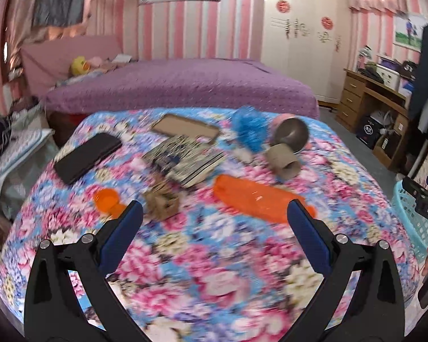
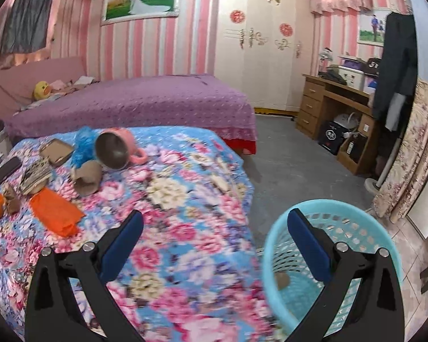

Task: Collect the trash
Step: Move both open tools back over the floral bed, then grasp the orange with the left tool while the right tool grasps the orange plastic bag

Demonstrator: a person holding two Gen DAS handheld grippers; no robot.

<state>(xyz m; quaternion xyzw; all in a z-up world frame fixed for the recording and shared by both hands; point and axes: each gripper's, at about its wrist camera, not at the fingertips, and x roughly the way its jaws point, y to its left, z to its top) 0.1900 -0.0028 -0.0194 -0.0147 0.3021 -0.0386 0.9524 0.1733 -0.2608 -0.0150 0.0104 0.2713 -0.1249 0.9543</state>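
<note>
My left gripper and right gripper gape wide, holding nothing. Orange wrapper lies at twelve o'clock; the blue basket hugs the bedspread's edge at four o'clock.

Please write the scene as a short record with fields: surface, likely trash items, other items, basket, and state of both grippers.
surface: floral cloth covering a table or bed
likely trash: cardboard tube, orange wrapper, crumpled brown paper, orange cap
other items: black phone, book, pink mug on its side, blue fluffy item
basket: blue basket on the floor beside the cloth, one small brown piece inside
left gripper: jaws open, holding nothing
right gripper: jaws open, holding nothing, partly over the basket
</note>
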